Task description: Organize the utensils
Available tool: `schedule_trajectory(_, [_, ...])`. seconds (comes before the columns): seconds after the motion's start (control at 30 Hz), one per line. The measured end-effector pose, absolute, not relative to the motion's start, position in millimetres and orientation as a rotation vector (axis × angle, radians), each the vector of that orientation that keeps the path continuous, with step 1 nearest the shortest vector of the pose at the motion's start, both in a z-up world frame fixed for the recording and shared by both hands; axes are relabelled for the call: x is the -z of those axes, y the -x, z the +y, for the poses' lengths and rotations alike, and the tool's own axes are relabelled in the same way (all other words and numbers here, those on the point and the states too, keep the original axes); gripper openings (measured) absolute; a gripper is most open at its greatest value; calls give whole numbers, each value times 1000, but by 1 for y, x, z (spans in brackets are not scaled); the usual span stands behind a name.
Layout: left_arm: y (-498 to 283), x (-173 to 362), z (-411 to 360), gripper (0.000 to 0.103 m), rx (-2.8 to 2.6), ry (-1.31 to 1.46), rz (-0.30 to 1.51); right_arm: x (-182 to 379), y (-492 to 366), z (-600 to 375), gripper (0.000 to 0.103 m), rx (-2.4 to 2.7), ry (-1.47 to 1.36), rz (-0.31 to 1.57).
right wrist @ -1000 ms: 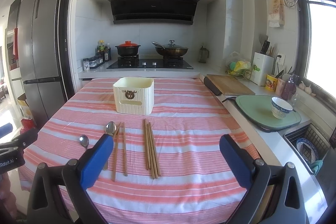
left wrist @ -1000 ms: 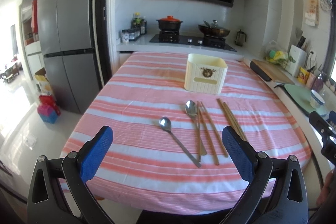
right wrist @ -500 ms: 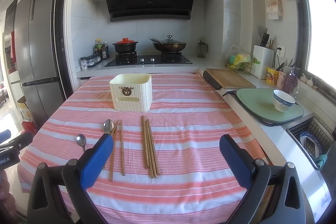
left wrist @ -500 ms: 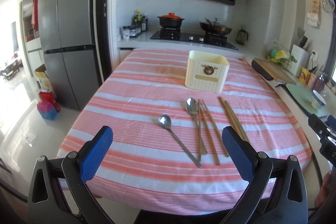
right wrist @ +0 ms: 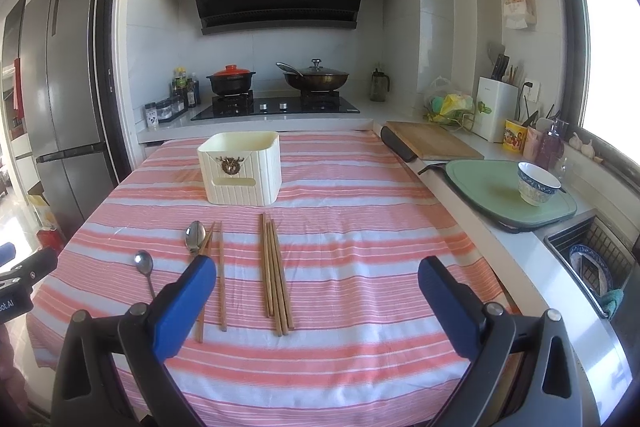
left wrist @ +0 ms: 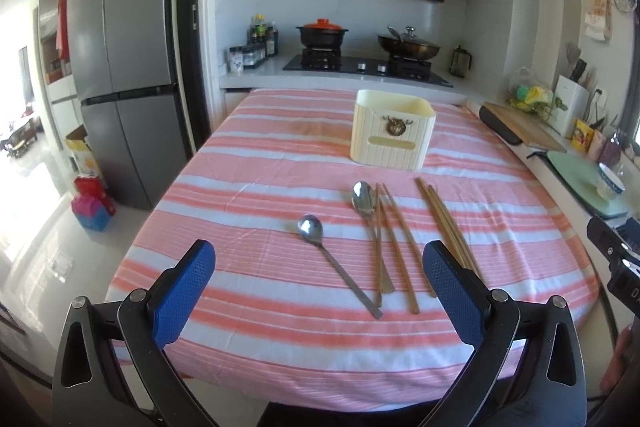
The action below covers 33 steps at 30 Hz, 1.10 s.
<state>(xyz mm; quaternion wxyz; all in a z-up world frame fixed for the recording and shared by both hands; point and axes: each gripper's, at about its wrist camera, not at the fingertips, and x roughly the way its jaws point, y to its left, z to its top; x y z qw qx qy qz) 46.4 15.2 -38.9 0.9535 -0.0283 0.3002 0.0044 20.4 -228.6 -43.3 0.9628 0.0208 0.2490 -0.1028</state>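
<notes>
On the striped pink-and-white tablecloth [left wrist: 260,163], two steel spoons and several wooden chopsticks lie flat near the worktop's front edge: the smaller spoon [left wrist: 336,263] furthest left, the larger spoon [left wrist: 370,227] touching a loose pair of chopsticks [left wrist: 394,243], and a tight bundle of chopsticks [right wrist: 274,275] apart to the right. Behind them, towards the middle of the worktop, stands a cream ribbed utensil holder [right wrist: 240,173], upright with its top open. Bare cloth runs wide along the left and right edges. Both the left tongs [left wrist: 320,295] and right tongs [right wrist: 316,299] hang spread wide over the front edge, gripping nothing. Beyond lie a hob with a black casserole pot [right wrist: 230,81] and lidded wok [right wrist: 316,77]; a grey fridge [left wrist: 124,67] stands left.
</notes>
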Motion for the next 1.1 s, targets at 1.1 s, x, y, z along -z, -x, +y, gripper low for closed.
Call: schedule_trajectory(1.1, [-171, 160, 6, 103, -140, 81, 896, 116, -95, -272, 103, 129, -65, 640])
